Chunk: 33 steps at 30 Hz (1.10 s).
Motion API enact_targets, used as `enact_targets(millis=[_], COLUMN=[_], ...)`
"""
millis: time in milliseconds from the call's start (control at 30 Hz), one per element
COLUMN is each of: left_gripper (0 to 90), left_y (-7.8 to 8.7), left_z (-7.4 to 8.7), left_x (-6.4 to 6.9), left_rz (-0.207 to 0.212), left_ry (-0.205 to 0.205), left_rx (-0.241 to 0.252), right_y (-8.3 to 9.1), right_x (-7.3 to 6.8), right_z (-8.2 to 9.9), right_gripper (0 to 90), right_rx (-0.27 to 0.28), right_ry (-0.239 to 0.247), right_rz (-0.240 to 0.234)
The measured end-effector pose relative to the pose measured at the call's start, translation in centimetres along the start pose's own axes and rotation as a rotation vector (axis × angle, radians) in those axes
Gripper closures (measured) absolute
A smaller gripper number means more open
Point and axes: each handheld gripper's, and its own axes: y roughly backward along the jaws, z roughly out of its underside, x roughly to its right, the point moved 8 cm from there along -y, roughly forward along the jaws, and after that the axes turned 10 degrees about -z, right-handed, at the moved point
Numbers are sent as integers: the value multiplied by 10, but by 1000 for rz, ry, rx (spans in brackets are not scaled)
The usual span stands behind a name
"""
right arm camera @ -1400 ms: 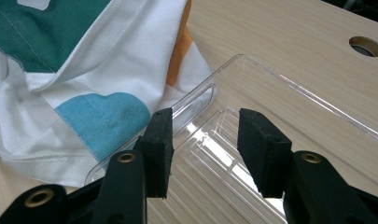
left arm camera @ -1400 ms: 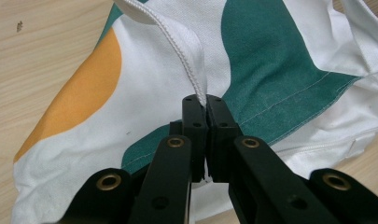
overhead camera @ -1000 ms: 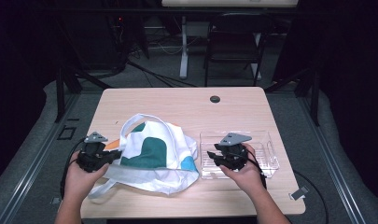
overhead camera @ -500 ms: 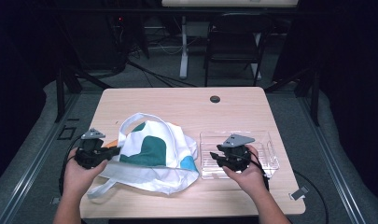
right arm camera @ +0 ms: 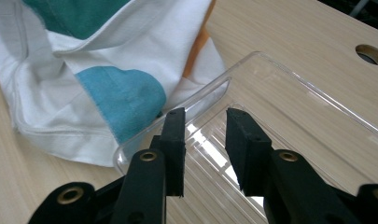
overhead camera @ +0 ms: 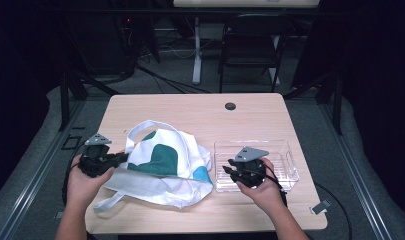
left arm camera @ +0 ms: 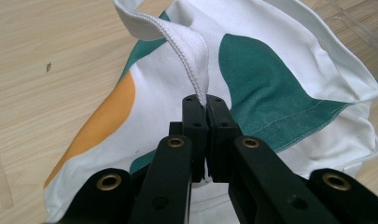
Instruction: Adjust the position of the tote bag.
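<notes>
The left gripper is clenched on the white, green-patched cloth tote bag's strap, while the right gripper, jaws closing but parted, straddles the clear plastic tray's near-left wall.

The table is light wood with a small round hole near its far edge. A white bag with green, blue and orange patches lies on it, just right of the left gripper. A clear tray lies on the table too, right under the right gripper. The tray's near corner touches the bag.
</notes>
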Motion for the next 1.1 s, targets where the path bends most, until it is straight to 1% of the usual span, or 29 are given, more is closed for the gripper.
enact_targets(millis=[33,100,200,233,300,333,400,433,467,533,700,733,767,800,867,933,1000,1100], left_gripper=[885,885,885,885,885,885,885,885,886,885,885,885,885,885,885,886,885,885], left_y=[0,1,2,2,2,3,3,3,4,3,5,5,5,6,6,7,7,6], left_z=[-1,-1,-4,-4,-5,-5,-7,-7,-7,-8,-10,-11,-11,-11,-12,-13,-13,-13], left_x=[-1,-1,-2,-2,-2,-3,-4,-4,-4,-4,-6,-5,-5,-6,-5,-6,-6,-5], left_rz=[-4,1,-5,-1,-6,-1,-7,-10,-5,-10,-15,-16,-19,-17,-19,-21,-20,-19], left_ry=[-1,1,2,-1,5,0,2,5,5,9,2,9,13,9,7,0,1,8], left_rx=[5,0,8,3,14,6,15,18,10,19,17,21,27,18,20,22,21,20], right_y=[0,-1,-2,-3,-5,-6,-8,-10,-12,-14,-18,-20,-22,-23,-26,-29,-31,-34], right_x=[-2,-7,-14,-17,-22,-25,-30,-33,-35,-39,-48,-50,-51,-52,-55,-58,-61,-66], right_z=[-1,-4,-9,-11,-15,-17,-20,-23,-25,-28,-39,-41,-42,-43,-46,-49,-53,-59], right_gripper=[692,693,691,689,688,688,683,676,672,662,615,604,591,580,565,539,516,493], right_rx=[-1,-6,-16,-16,-14,-14,-16,-13,-12,-22,-23,-22,-36,-43,-52,-54,-47,-45], right_ry=[7,17,51,55,63,60,60,64,69,88,120,125,141,152,170,186,199,219], right_rz=[-2,-14,-23,-31,-49,-67,-97,-106,-112,-120,-135,-137,-137,-129,-124,-124,-117,-123])
